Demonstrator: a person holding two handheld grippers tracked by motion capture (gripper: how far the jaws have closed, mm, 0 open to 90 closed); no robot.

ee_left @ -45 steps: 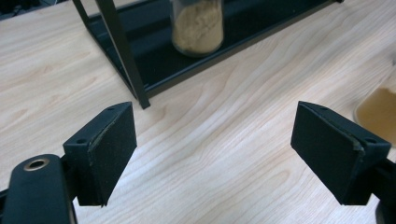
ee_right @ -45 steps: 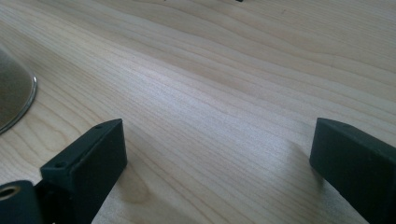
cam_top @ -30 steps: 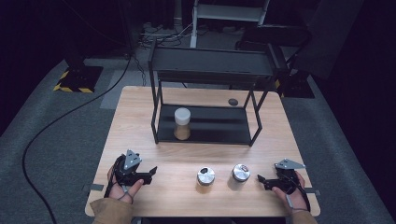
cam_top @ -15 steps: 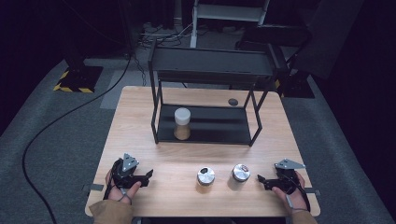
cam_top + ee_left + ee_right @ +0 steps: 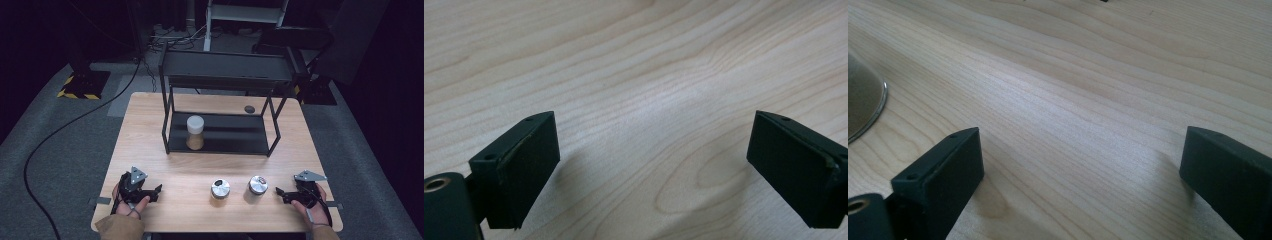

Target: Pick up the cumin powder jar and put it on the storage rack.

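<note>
The pale wooden bench [image 5: 150, 120] shows a light blond grain of wavy brown lines, with an oval knot ring between the fingers in the left gripper view. The black metal two-tier rack [image 5: 220, 145] is dark all over. On its lower shelf a tan-filled jar with a white cap [image 5: 195, 132] stands. Two small jars with shiny silver lids [image 5: 220, 188] [image 5: 258, 184] show dark centres. The left gripper [image 5: 156, 191] and right gripper [image 5: 280, 192] are black, each with a grey three-cornered plate. The floor [image 5: 60, 150] is grey carpet, with a yellow-and-black striped patch [image 5: 75, 93].
</note>
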